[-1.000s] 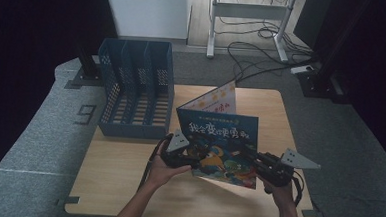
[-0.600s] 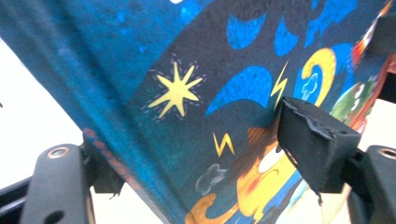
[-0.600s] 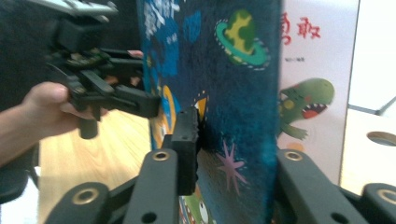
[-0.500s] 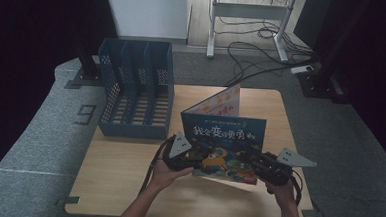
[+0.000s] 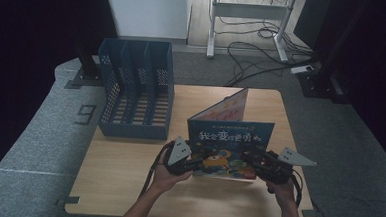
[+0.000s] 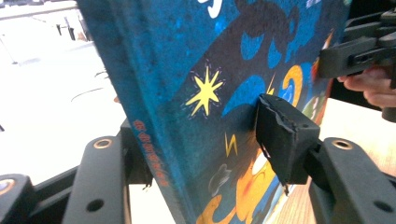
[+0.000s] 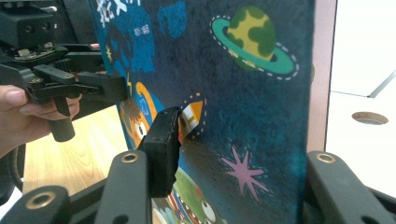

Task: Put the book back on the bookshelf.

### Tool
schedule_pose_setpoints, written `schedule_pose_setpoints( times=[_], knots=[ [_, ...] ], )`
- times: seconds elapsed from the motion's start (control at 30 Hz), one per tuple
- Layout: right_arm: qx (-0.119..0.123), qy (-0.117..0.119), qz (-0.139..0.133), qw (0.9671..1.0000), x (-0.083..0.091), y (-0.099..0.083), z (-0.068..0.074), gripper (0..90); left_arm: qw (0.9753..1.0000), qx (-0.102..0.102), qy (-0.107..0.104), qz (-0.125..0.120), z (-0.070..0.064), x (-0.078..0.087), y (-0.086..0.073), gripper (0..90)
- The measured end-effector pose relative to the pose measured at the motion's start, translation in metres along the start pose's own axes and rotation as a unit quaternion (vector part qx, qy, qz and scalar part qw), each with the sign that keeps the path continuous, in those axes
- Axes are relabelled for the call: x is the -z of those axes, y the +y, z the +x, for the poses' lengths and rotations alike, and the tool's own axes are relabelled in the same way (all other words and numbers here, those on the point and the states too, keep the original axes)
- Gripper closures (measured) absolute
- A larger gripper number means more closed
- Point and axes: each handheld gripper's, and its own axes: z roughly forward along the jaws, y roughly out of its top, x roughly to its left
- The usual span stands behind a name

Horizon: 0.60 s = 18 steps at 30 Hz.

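You held the book (image 5: 230, 149) upright near the front of the tabletop (image 5: 127, 185), cover facing you. Left tongs (image 5: 194, 164) were clamped on its spine edge, right tongs (image 5: 254, 164) on the opposite edge. The file rack (image 5: 137, 90) lay behind and to the left, nearer your left hand, with its slots running front to back.

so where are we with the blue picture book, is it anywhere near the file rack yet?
Done: the blue picture book is off the wooden table, stood upright. In hand: the left gripper and the right gripper each clamp a lower side of its cover; the left gripper view shows a pad pressed on the cover. Left, judging by the layout: carrying it to the blue slotted file rack, whose slots look empty.
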Motion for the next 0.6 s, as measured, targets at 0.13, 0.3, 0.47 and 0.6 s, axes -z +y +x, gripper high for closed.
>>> schedule_pose_setpoints(
  times=[0.13, 0.3, 0.47, 0.6],
  knots=[
    [-0.004, -0.002, -0.002, 1.0000, 0.000, -0.002, -0.003, 49.8, 0.9999, -0.006, -0.007, -0.005, -0.003, 0.001, 0.000, 43.8],
    [-0.018, 0.002, -0.001, 0.9998, 0.000, -0.006, -0.007, 45.6, 0.9999, -0.010, -0.010, -0.009, -0.006, 0.000, 0.001, 47.5],
    [-0.027, 0.006, 0.004, 0.9996, 0.000, -0.009, -0.012, 42.6, 0.9997, -0.010, -0.018, -0.010, -0.010, -0.003, 0.002, 47.3],
    [-0.030, 0.008, 0.003, 0.9995, 0.000, -0.010, -0.012, 42.7, 0.9998, -0.002, -0.017, -0.010, -0.011, -0.006, 0.004, 45.3]
  ],
)
